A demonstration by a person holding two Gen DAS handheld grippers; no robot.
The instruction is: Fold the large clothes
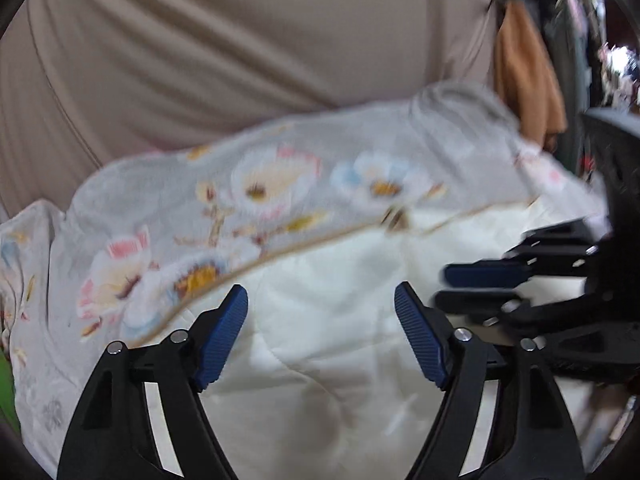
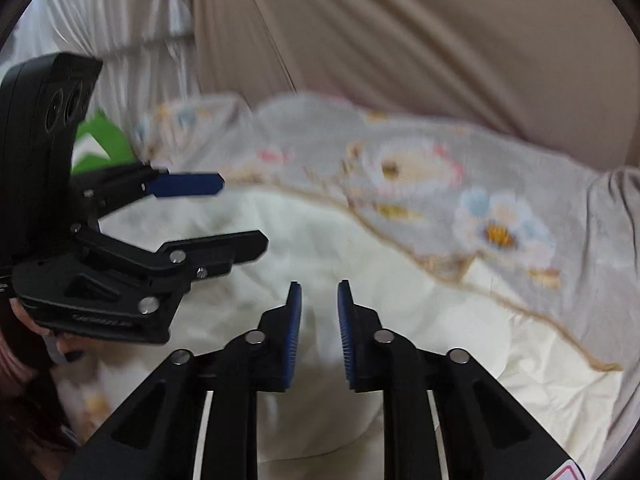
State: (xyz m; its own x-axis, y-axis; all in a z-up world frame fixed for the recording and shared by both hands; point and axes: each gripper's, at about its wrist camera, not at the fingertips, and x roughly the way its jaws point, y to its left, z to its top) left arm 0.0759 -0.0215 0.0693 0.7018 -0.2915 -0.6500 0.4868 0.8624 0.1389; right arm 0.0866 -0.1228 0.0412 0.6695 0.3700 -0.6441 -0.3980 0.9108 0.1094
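Observation:
A large quilt lies bunched on the bed, grey flowered side (image 1: 280, 184) folded back over its cream inner side (image 1: 320, 340); it also shows in the right wrist view (image 2: 420, 184). My left gripper (image 1: 320, 320) is open wide above the cream side, holding nothing. My right gripper (image 2: 319, 320) hovers over the cream side (image 2: 360, 280) with its jaws a small gap apart, and nothing is between them. Each gripper shows in the other's view: the right one (image 1: 472, 284) at the right edge, the left one (image 2: 236, 212) at the left, open.
A taupe bedsheet (image 1: 200, 48) with creases lies beyond the quilt. An orange cloth (image 1: 524, 80) and dark clutter hang at the far right. A white pleated fabric (image 2: 120, 20) and something green (image 2: 100, 144) are at the far left.

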